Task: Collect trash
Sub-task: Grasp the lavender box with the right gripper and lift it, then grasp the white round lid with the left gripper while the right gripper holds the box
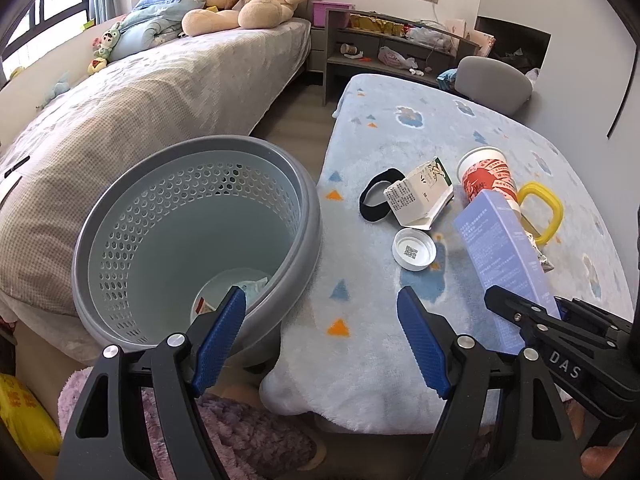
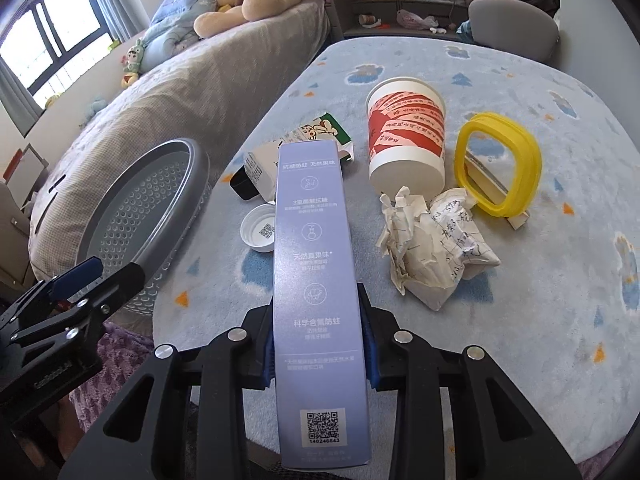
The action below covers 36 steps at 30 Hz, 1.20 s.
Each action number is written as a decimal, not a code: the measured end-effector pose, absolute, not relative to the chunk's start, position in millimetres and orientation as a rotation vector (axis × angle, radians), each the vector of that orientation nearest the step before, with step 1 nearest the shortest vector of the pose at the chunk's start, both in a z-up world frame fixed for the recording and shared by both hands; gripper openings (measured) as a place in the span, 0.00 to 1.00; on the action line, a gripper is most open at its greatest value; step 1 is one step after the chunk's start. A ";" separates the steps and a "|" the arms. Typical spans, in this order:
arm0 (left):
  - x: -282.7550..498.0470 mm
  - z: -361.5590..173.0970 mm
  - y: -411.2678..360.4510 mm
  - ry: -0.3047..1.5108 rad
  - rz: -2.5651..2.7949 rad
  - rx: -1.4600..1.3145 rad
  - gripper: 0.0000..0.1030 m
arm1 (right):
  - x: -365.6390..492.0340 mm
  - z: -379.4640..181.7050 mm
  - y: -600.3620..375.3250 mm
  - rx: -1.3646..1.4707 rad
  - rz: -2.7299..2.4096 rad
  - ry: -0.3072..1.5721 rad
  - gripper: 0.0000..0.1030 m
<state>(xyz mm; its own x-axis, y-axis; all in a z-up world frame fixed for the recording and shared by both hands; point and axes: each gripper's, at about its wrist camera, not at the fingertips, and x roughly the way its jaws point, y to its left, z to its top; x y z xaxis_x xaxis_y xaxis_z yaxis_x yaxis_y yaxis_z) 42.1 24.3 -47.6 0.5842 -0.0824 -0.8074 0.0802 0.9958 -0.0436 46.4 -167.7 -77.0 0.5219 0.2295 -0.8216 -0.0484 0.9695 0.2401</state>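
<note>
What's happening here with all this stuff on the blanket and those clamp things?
Someone is tidying up trash with a handheld tool in each hand. The right tool is clamped on a long purple box, lifted above the blue blanket. The left tool is open and empty, beside the grey bin. A paper cup, crumpled paper, milk carton and white cap still wait.

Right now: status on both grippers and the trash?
Right gripper shut on the purple box, lifted over the table. Left gripper open, empty, beside the bin. Cup, crumpled paper, carton, cap left on the table. Path to bin unobstructed.
</note>
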 end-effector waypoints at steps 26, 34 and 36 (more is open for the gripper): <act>105.2 -99.5 -52.4 1.058 -0.136 0.065 0.73 | 12.3 -65.6 -235.4 0.302 0.109 0.958 0.31; 118.3 -106.5 -63.4 1.048 -0.123 0.091 0.63 | 11.8 -70.8 -241.0 0.328 0.111 0.963 0.31; 116.6 -104.8 -66.2 1.040 -0.137 0.101 0.54 | 11.6 -71.7 -241.6 0.331 0.112 0.964 0.31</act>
